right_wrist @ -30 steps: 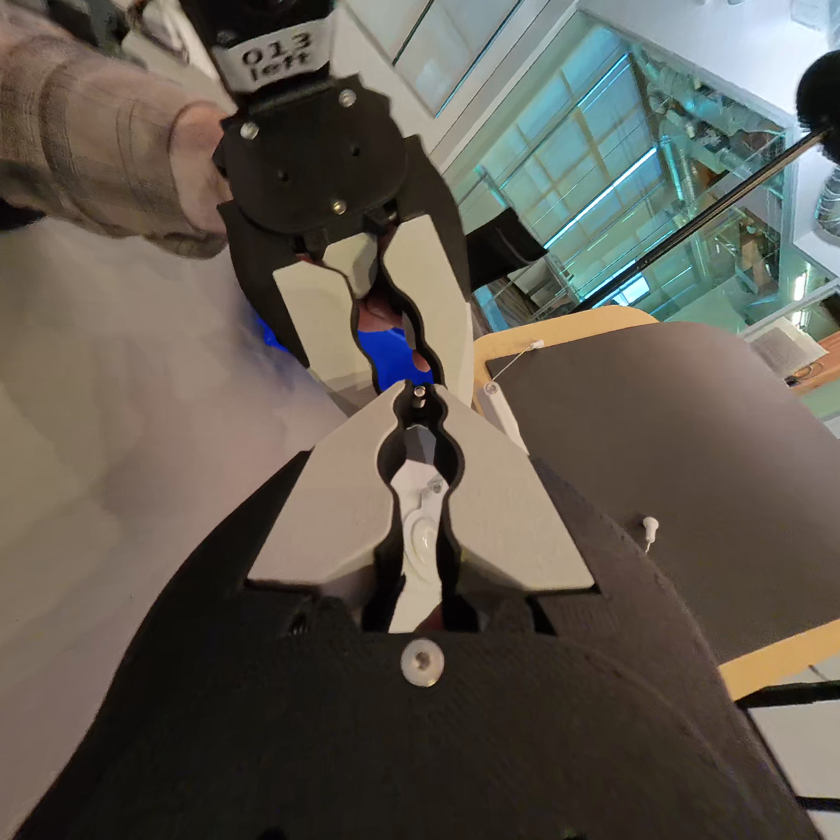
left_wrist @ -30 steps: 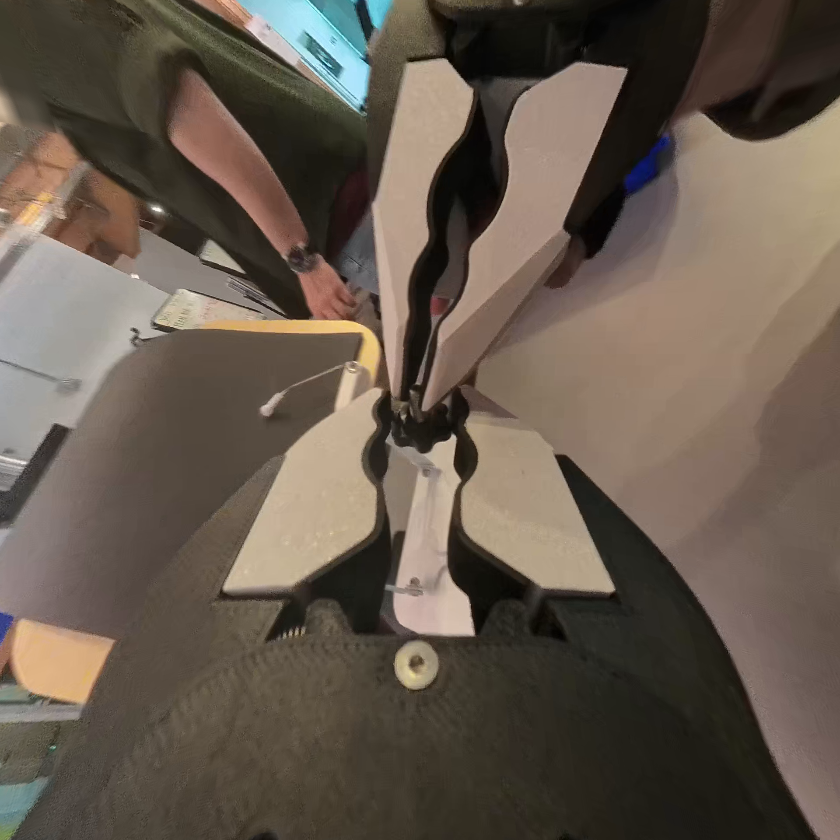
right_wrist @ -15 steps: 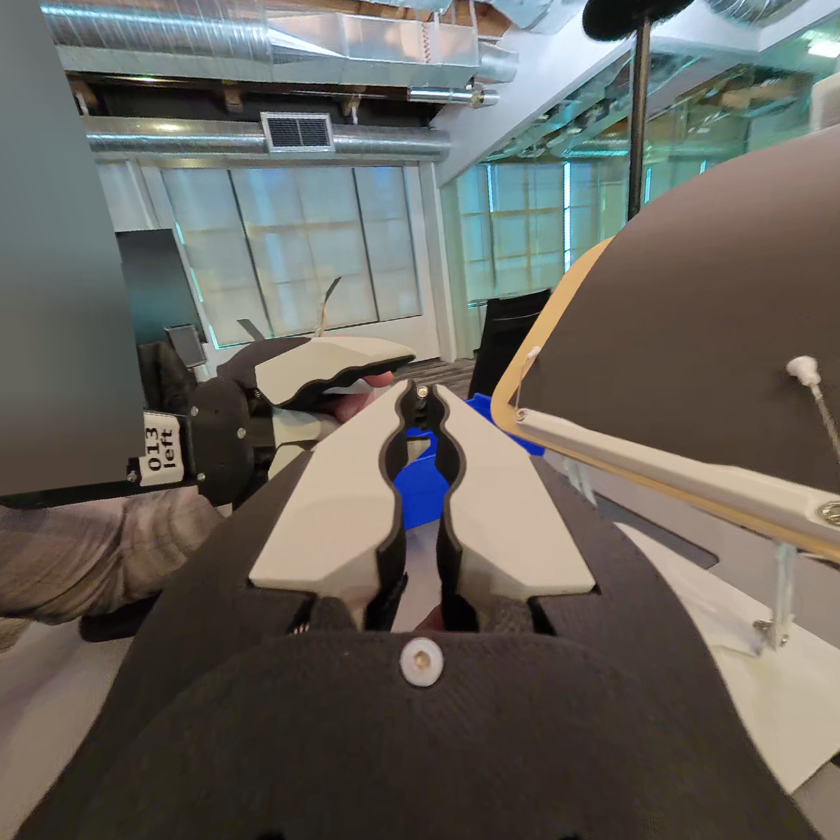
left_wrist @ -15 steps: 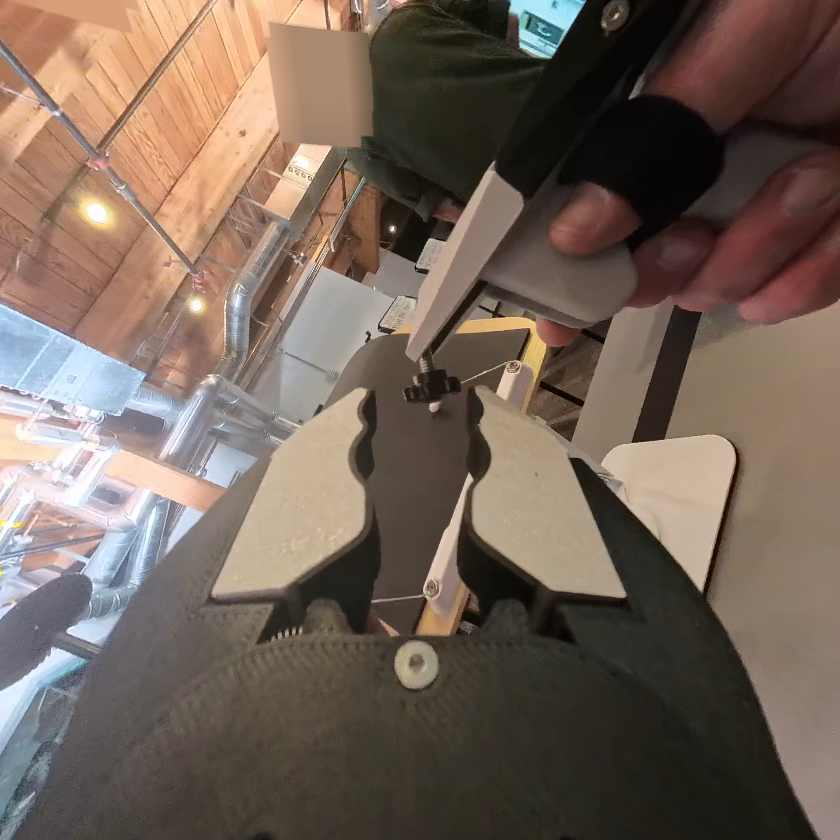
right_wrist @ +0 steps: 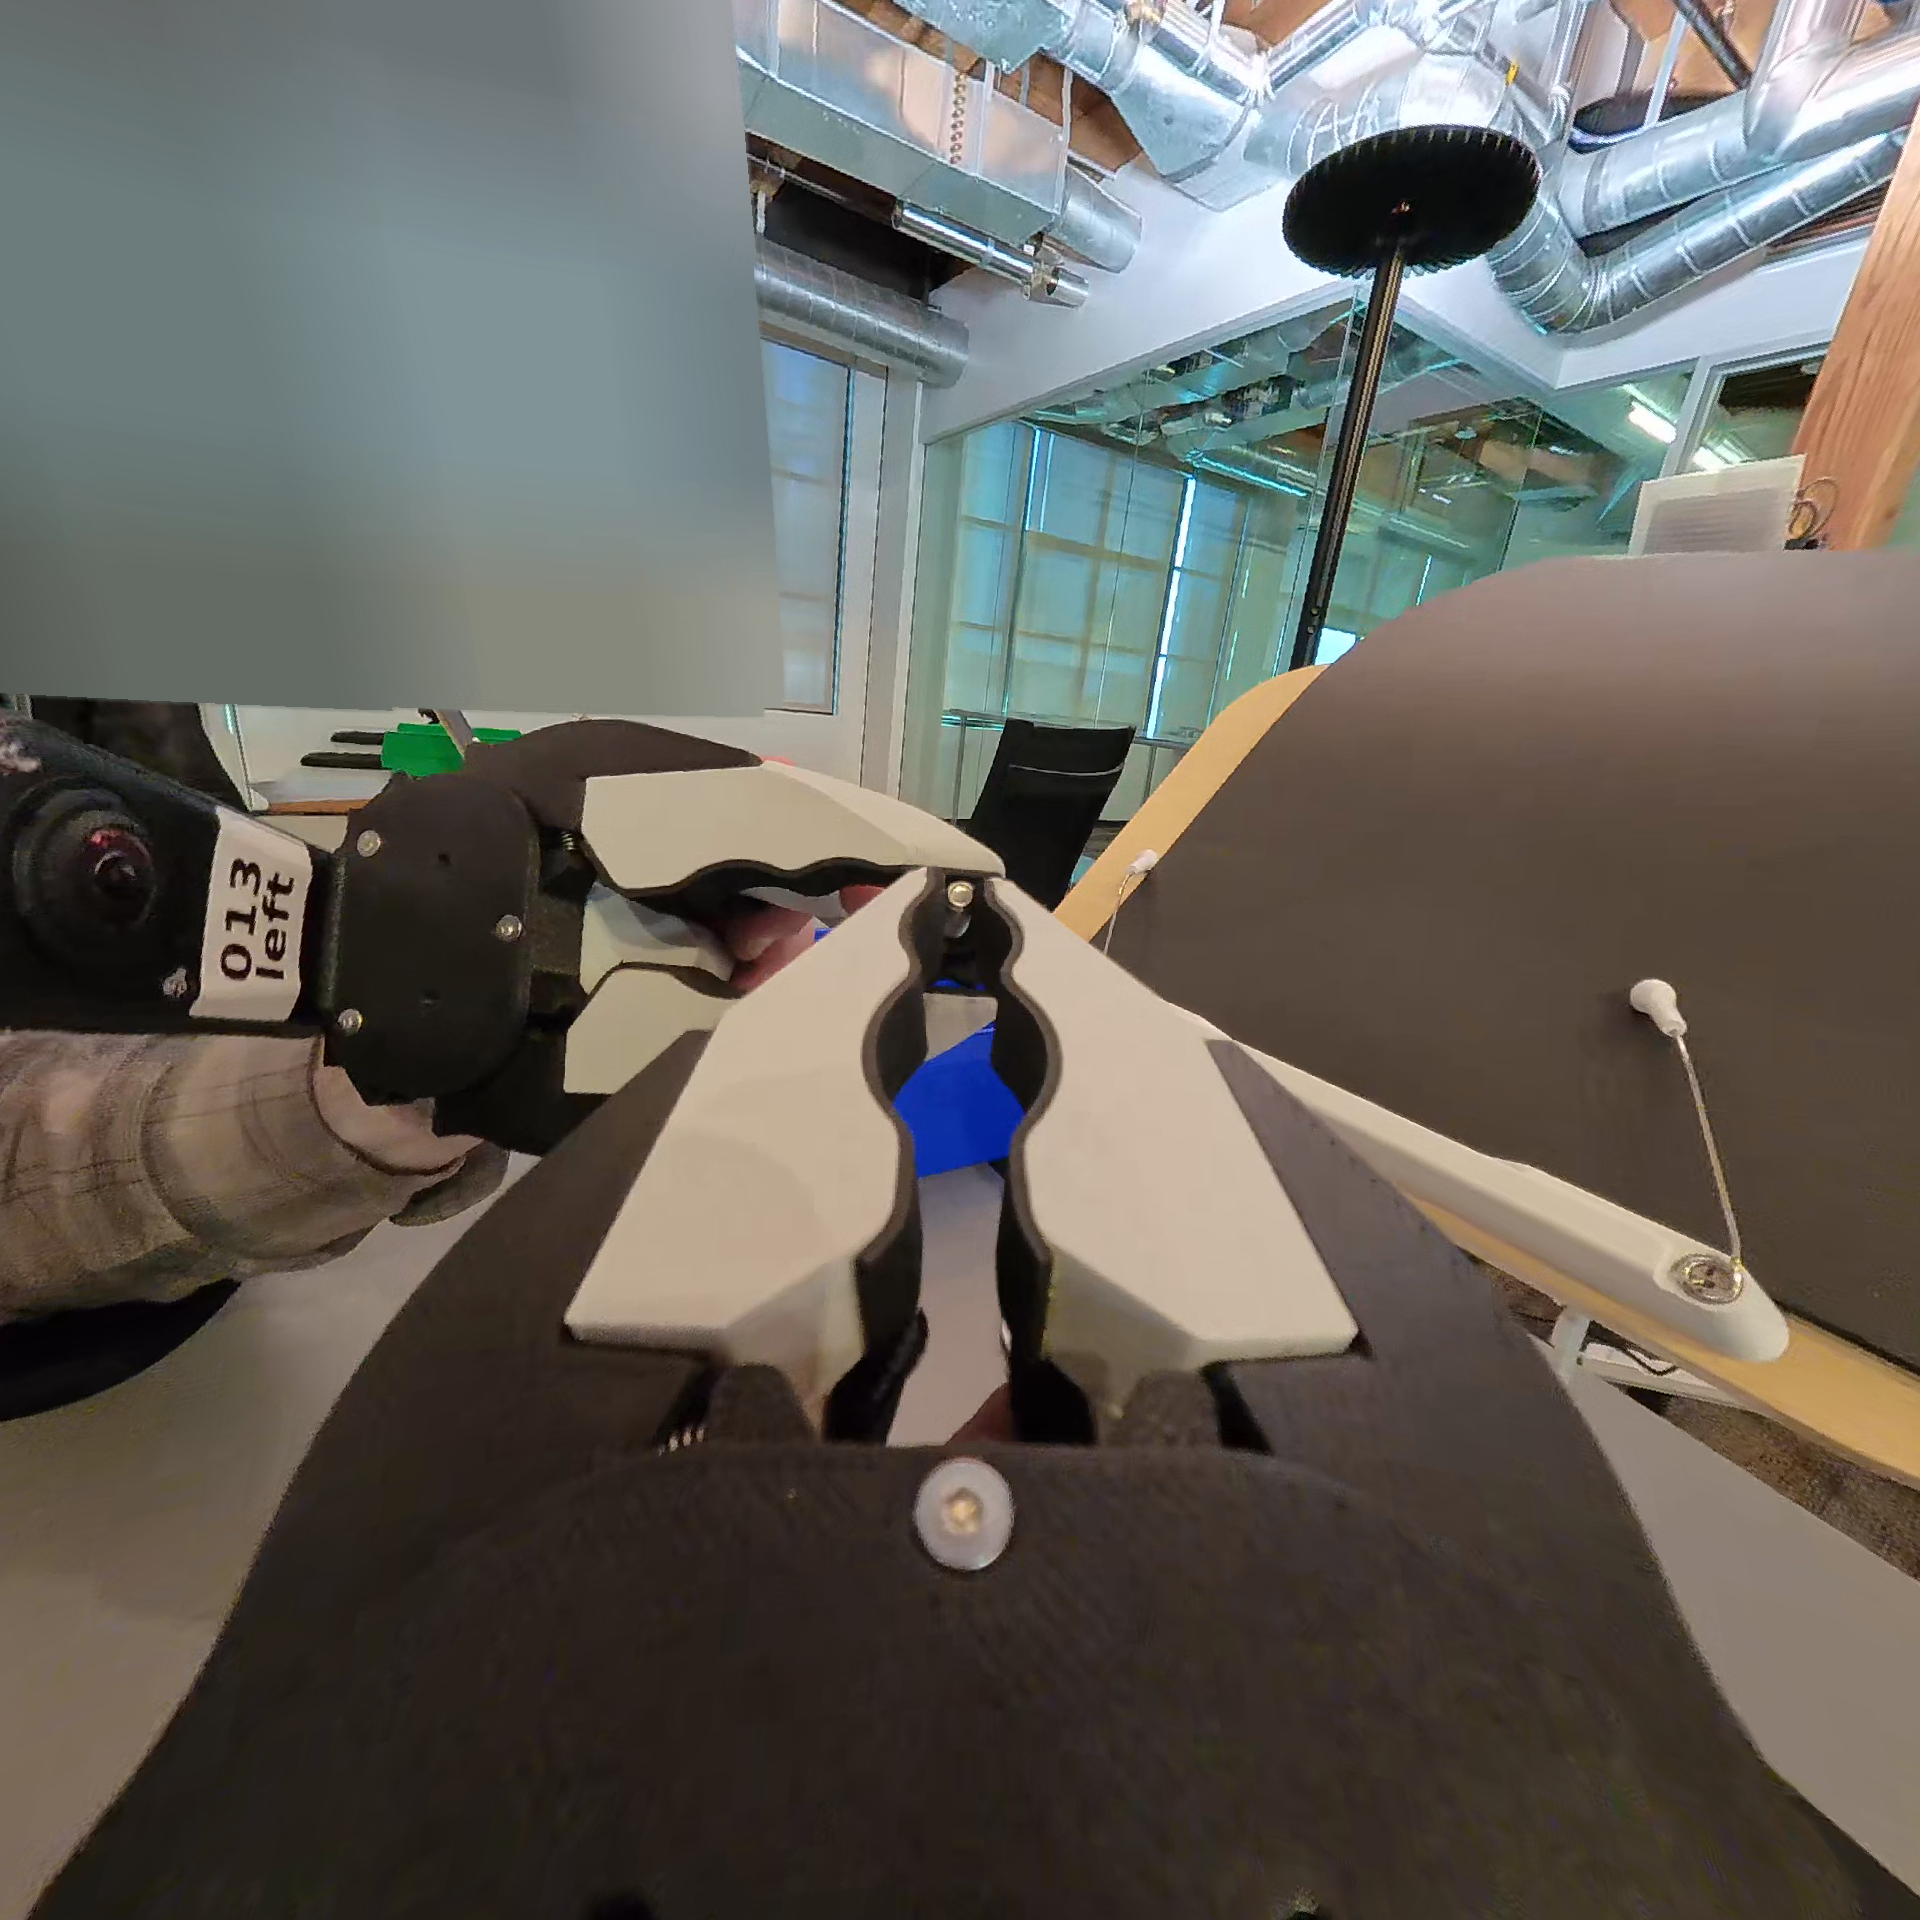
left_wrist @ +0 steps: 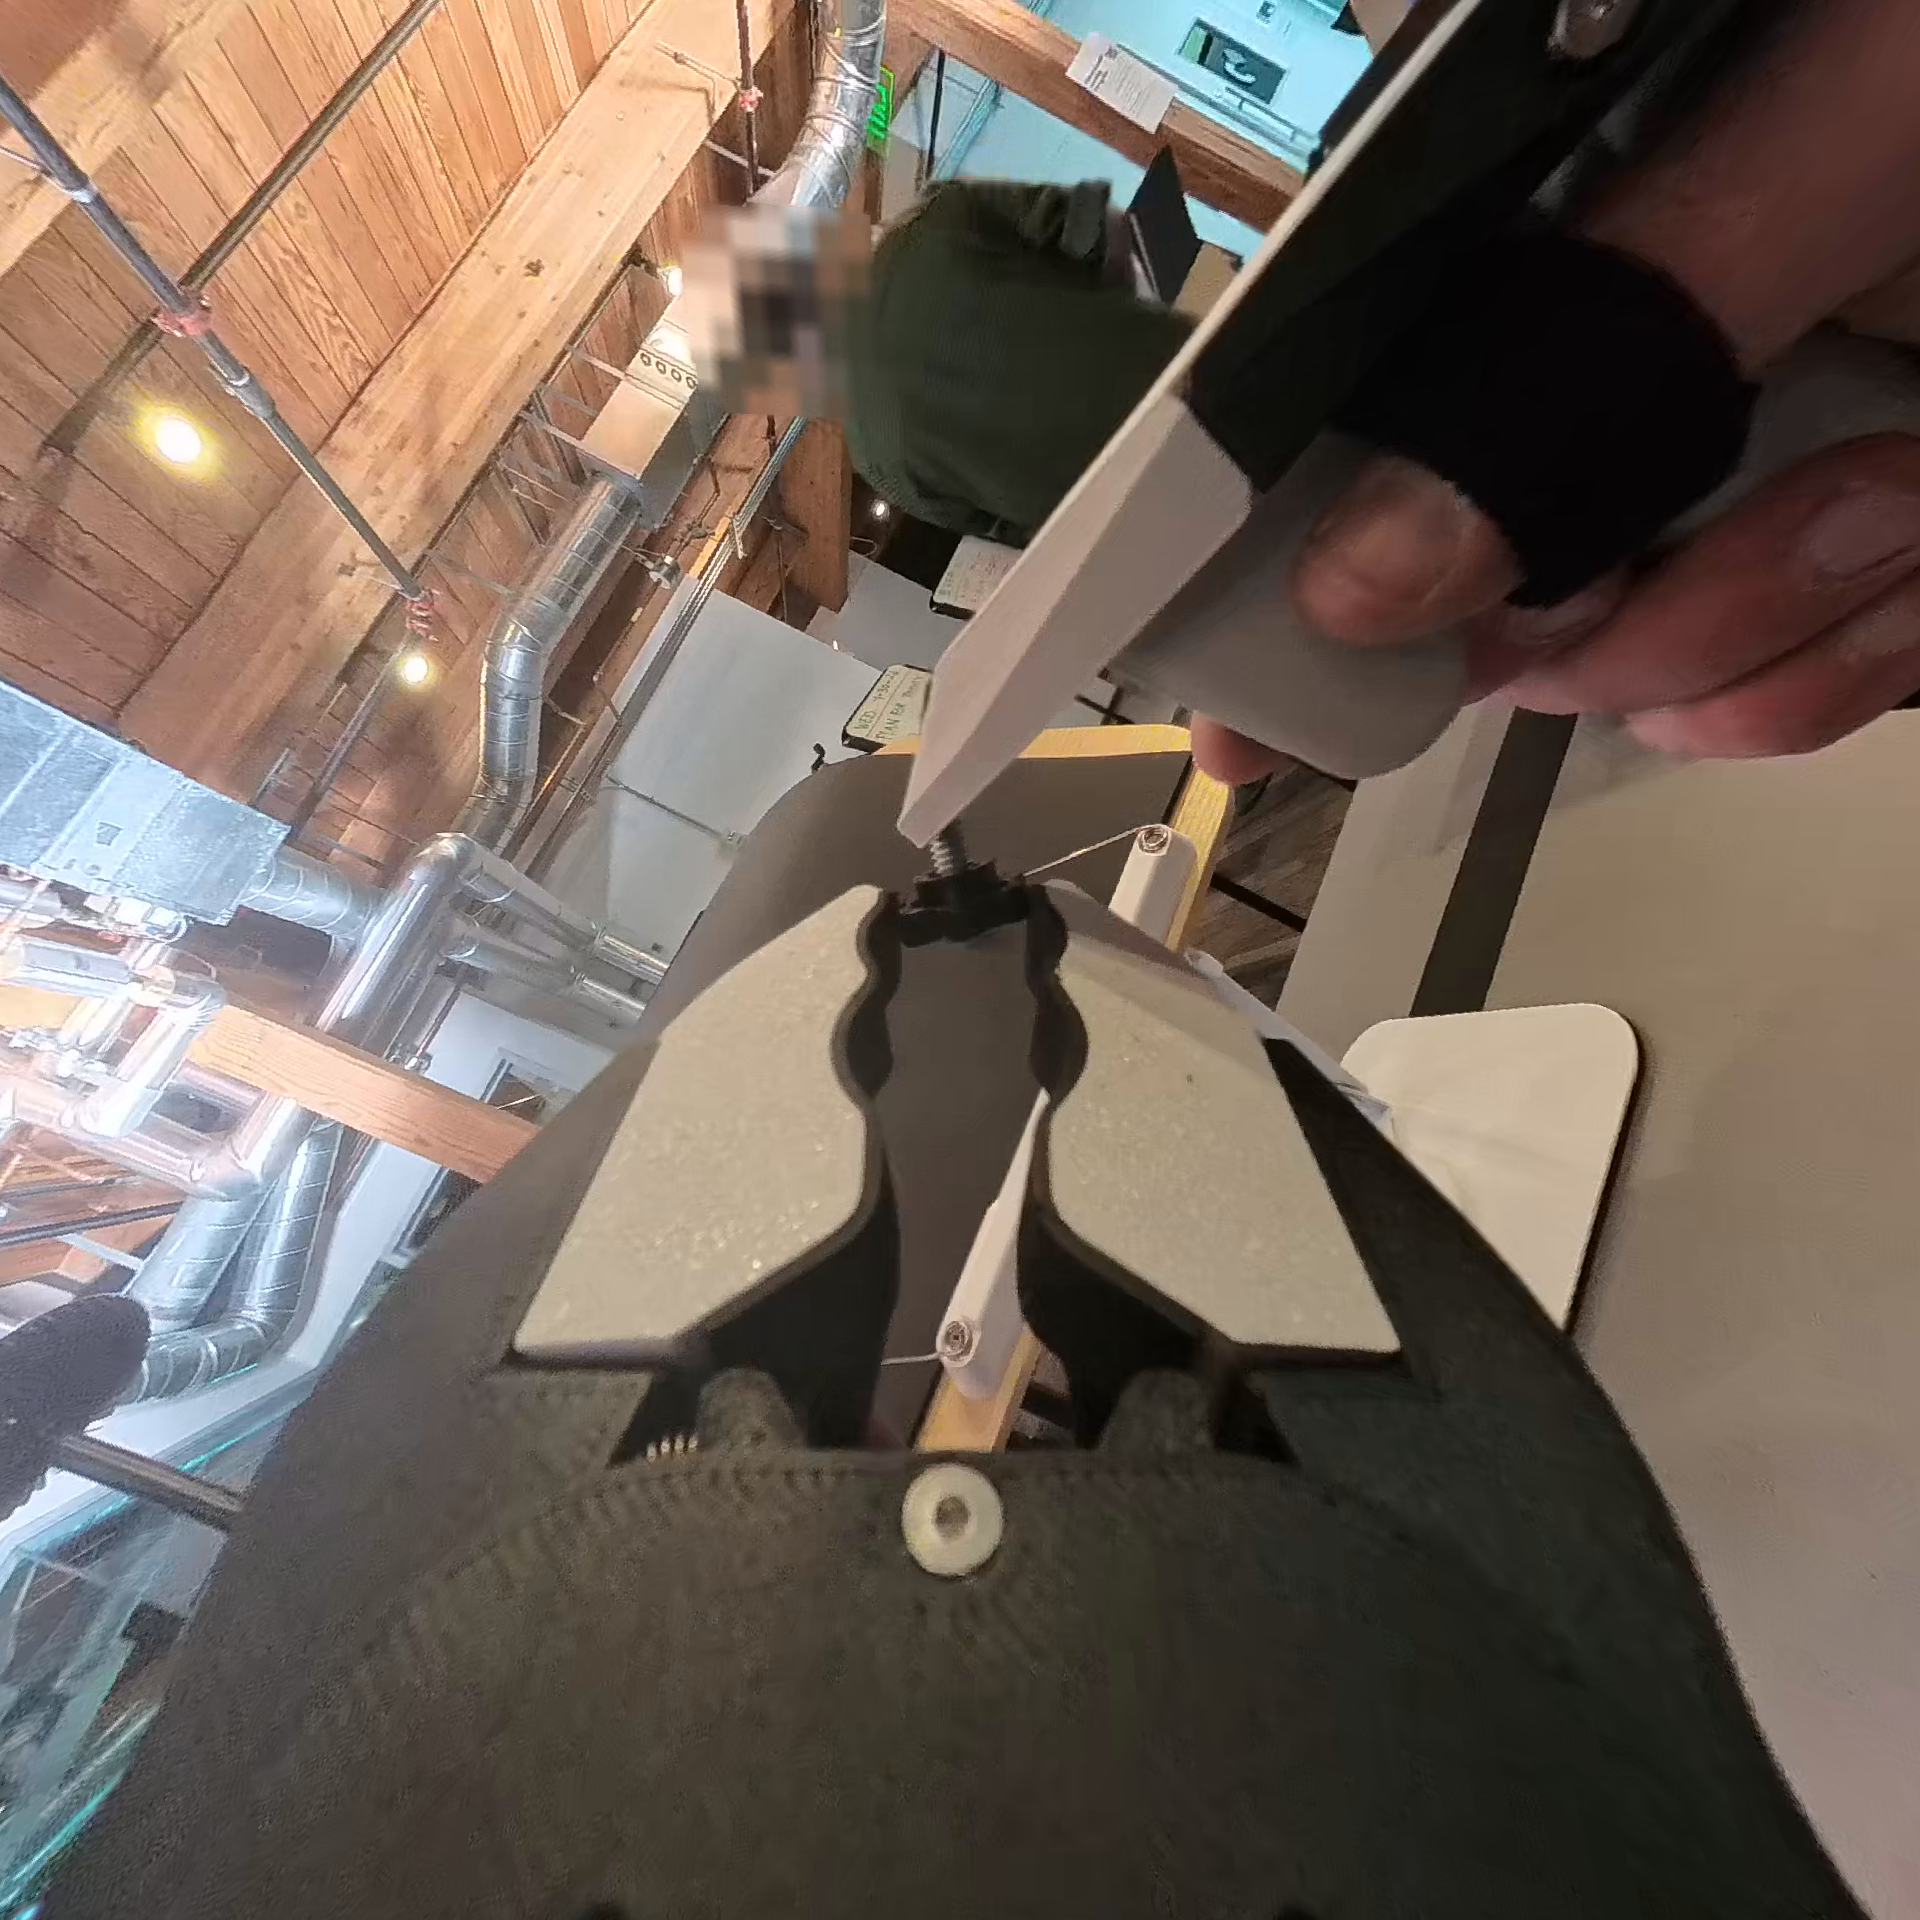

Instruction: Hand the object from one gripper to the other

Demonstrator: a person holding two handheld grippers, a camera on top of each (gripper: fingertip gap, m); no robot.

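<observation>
The object is a small screw with a black star knob [left_wrist: 961, 916] and a threaded metal shaft [left_wrist: 948, 854]. My left gripper [left_wrist: 961, 906] has its fingertips closed against both sides of the knob. My right gripper [left_wrist: 925, 816] comes in from the upper right, shut on the shaft just above the knob. In the right wrist view my right gripper [right_wrist: 961, 896] is shut, with the screw's metal end [right_wrist: 961, 891] showing between its tips. The left gripper's upper finger [right_wrist: 790, 821] reaches in from the left and meets those tips; its lower finger is mostly hidden.
A dark board with a tan wooden rim [right_wrist: 1558, 831] stands tilted just behind the grippers, with a white bracket [right_wrist: 1507, 1236] and a thin wire on it. A white mat [left_wrist: 1496, 1132] lies on the grey table. A blue object [right_wrist: 956, 1101] sits below. A person in dark green [left_wrist: 987, 353] stands behind. Less than 4 cm separates the two grippers' tips.
A second ago both grippers held the screw. Half a second ago the left was open, the knob beyond its tips. Now the left has moved forward and closed on the knob.
</observation>
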